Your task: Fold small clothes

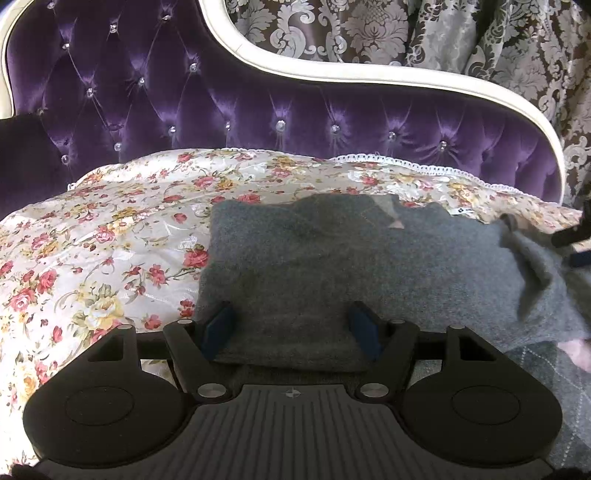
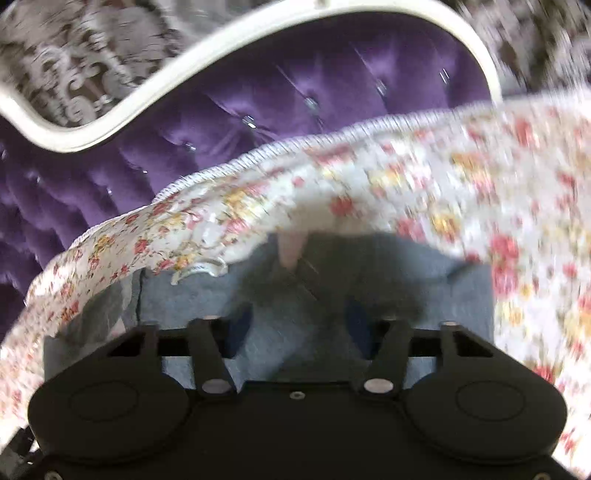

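Note:
A grey knit garment [image 1: 332,258] lies partly folded on the floral bedspread [image 1: 92,258]. My left gripper [image 1: 291,325] rests low over its near edge. The blue pads [image 1: 218,326] stand apart, and a thick folded part of the garment fills the gap between them. At the far right the garment's edge [image 1: 528,258] is rucked up beside my right gripper [image 1: 572,245]. The right wrist view is blurred. There, my right gripper [image 2: 297,321] stands over the grey garment [image 2: 266,295] with its pads apart and cloth between them.
A purple tufted headboard [image 1: 221,103] with a white curved frame [image 1: 369,77] rises behind the bed. Patterned damask curtains [image 1: 443,33] hang beyond it. A plaid grey cloth [image 1: 546,373] shows at the lower right. The bedspread's lace edge [image 2: 258,155] runs close to the headboard.

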A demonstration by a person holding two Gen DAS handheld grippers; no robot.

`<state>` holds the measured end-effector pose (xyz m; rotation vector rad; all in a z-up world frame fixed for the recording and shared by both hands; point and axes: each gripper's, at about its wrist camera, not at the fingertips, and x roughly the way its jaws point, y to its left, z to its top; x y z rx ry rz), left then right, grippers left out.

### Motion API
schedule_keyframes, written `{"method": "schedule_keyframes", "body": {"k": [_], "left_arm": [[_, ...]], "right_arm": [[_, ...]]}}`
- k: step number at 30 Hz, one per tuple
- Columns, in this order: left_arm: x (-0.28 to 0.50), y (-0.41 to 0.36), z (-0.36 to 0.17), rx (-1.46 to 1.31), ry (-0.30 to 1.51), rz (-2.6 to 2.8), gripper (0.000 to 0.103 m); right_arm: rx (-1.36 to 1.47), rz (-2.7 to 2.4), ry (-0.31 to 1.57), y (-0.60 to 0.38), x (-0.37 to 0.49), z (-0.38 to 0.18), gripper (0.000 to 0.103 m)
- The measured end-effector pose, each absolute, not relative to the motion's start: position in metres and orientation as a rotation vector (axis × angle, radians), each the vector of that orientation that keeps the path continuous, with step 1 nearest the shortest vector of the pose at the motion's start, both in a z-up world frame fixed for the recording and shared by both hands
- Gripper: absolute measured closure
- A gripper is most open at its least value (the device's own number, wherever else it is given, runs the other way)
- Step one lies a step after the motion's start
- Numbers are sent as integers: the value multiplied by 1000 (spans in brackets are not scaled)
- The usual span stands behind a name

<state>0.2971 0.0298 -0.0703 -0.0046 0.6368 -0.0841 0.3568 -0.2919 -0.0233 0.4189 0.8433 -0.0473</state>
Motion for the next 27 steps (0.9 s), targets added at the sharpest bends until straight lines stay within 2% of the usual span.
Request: {"method": "schedule_keyframes", "body": {"k": [5,8,10,11,12,13,20,27], "left_arm": [[296,31,-70,-14,636,-90,35],[296,31,-69,-12,634,-89,35],[296,30,-70,-9,635,-87,35],[297,30,-70,-8,635,-86,35],[297,30,-69,-8,635,-86,35],[297,30,-69,-10,635,-86,35],[297,30,-68,-7,638,-93,35],[302,28,-58,34,692,-135,34]], "right_arm": [[480,-36,837,-302,352,-29,45],[525,-3,824,-299,360,-31,50],[540,-8,841,-297,369,-36,60],[533,-25,861,-295,372,-39,76],[523,-40,869,-293,373,-41,86],[513,-48,866,-292,371,-40,91],[422,-41,688,-295,306,16,91],[359,-92,850,-309,286,-14,91]]}}
